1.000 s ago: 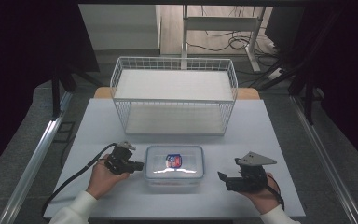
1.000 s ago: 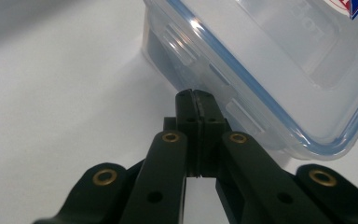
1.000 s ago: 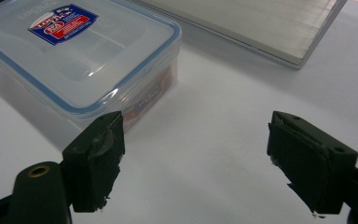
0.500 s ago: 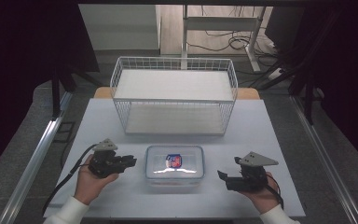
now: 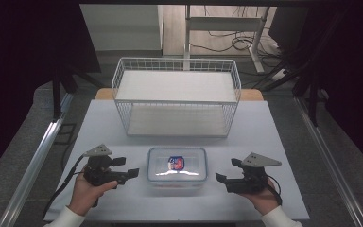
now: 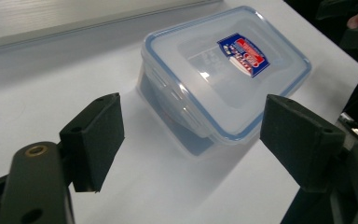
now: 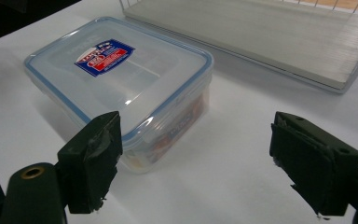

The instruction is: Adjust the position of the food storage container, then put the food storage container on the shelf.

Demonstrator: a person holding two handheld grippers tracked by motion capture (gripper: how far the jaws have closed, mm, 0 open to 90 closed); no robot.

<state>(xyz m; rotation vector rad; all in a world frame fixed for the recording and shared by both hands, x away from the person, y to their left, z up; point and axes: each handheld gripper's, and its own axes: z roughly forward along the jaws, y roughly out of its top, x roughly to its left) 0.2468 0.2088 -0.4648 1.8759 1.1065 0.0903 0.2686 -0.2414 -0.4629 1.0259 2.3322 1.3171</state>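
A clear plastic box with a blue-rimmed lid and a red-and-blue label lies flat on the white table, near the front edge. My left gripper is held open just left of the box, jaws pointing at its short side, apart from it. My right gripper is open a little right of the box, aimed at its other short side, nothing between the jaws.
A white wire basket with a flat white floor stands behind the box, across the middle of the table. Bare table lies on both sides of it. Cables trail from both grippers toward the front edge.
My left gripper has drawn back leftward from the box's left side, by a short distance. The right gripper and the box have stayed where they were.
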